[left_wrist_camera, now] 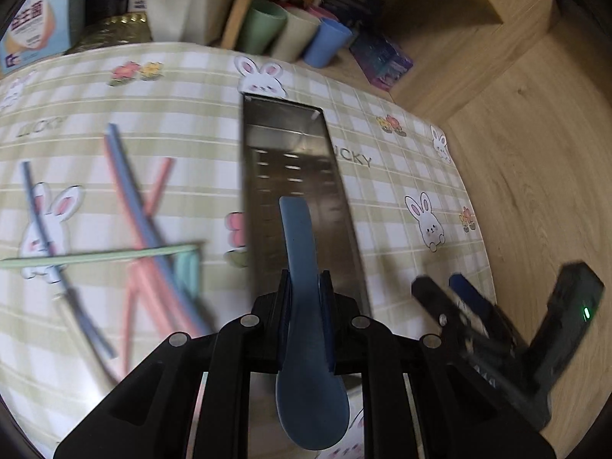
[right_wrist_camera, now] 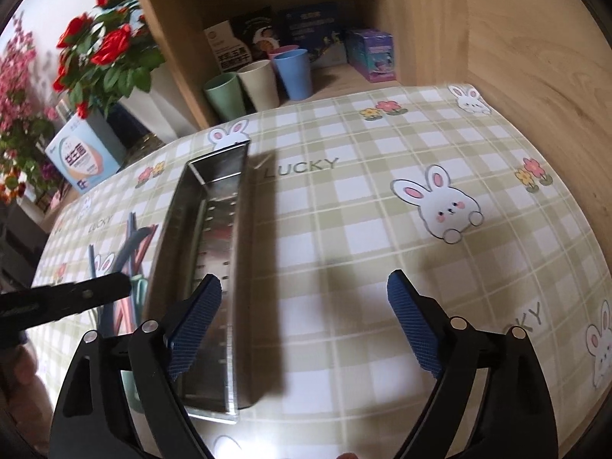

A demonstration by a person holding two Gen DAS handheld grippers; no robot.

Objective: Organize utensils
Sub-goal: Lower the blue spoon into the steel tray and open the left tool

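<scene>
L gripper point(left_wrist_camera: 306, 298) clamped on the blue spoon point(left_wrist_camera: 306, 306) at the neck, handle pointing fwd over the near end of the metal tray point(left_wrist_camera: 290, 141), bowl hanging back toward the camera. Spoon looks like light, stiff plastic w/ a smooth finish — prob. slippery, so the narrow neck, where it's held now, seems the best hold; a grip on the bowl would likely pivot. R gripper point(right_wrist_camera: 306, 325) has jaws wide apart, holding nothing, hovering just beside the tray's near end. Remaining sticks and utensils point(left_wrist_camera: 145, 229) lie in a crossed pile on the checked cloth point(left_wrist_camera: 382, 199), left of the tray; thin and light, prob. easy to scatter. L view shows the spoon and the pile clearly, though blurred. R view shows the whole tray, apparently nothing in it, but the spoon isn't visible there — only the L gripper's tip at the left edge.
</scene>
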